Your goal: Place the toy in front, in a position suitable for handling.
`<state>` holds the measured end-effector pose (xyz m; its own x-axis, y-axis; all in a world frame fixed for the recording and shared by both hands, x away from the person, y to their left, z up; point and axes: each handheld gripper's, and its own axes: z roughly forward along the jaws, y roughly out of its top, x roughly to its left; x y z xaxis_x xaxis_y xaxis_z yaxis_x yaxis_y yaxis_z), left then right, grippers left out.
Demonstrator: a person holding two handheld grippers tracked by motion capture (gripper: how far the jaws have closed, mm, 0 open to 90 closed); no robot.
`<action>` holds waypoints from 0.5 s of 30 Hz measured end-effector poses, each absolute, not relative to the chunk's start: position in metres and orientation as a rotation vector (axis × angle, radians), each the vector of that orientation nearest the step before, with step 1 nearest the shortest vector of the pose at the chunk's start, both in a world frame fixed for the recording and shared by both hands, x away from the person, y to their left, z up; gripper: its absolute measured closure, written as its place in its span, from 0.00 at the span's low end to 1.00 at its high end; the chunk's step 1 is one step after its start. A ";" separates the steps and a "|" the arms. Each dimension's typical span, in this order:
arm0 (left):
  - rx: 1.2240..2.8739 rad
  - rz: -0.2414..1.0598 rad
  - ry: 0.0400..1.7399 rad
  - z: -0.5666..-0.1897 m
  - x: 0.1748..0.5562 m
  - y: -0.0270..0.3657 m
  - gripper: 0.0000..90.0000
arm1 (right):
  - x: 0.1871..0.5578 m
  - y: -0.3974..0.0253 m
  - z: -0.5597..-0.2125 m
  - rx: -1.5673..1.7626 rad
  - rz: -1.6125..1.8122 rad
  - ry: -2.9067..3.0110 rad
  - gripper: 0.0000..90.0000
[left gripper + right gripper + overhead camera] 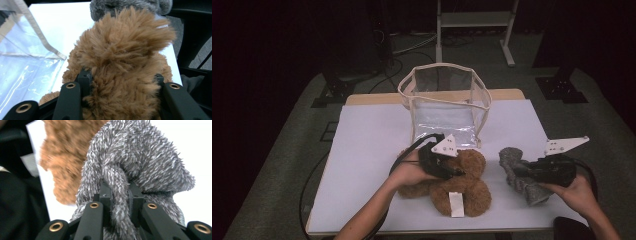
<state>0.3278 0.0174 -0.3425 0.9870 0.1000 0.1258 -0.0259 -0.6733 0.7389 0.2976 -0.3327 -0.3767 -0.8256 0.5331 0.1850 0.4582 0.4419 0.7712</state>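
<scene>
A brown plush toy (464, 185) lies near the table's front edge with a white label on it. My left gripper (458, 172) reaches over it, and in the left gripper view its jaws stand wide on either side of the brown plush toy (122, 65), pressing into the fur. A grey plush toy (522, 177) lies to the right of the brown one. My right gripper (518, 171) holds it; in the right gripper view the jaws pinch a fold of the grey plush toy (140, 167).
A clear plastic bag with cream trim (447, 102) stands open at the back middle of the white table cover (367, 150). Behind the table stand a white frame (472, 22) and cables on the floor.
</scene>
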 end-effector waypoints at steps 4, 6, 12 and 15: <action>2.335 0.192 0.052 -0.342 0.328 0.015 0.52 | 0.302 -0.338 -0.399 0.949 1.200 2.612 0.84; 2.343 0.190 0.048 -0.341 0.327 0.016 0.45 | 0.306 -0.338 -0.413 0.972 1.151 2.641 0.83; 2.336 0.190 0.053 -0.336 0.323 0.025 0.29 | 0.307 -0.338 -0.417 0.983 1.172 2.657 0.66; 2.326 0.191 0.061 -0.334 0.322 0.031 0.25 | 0.306 -0.339 -0.406 0.972 1.209 2.646 0.58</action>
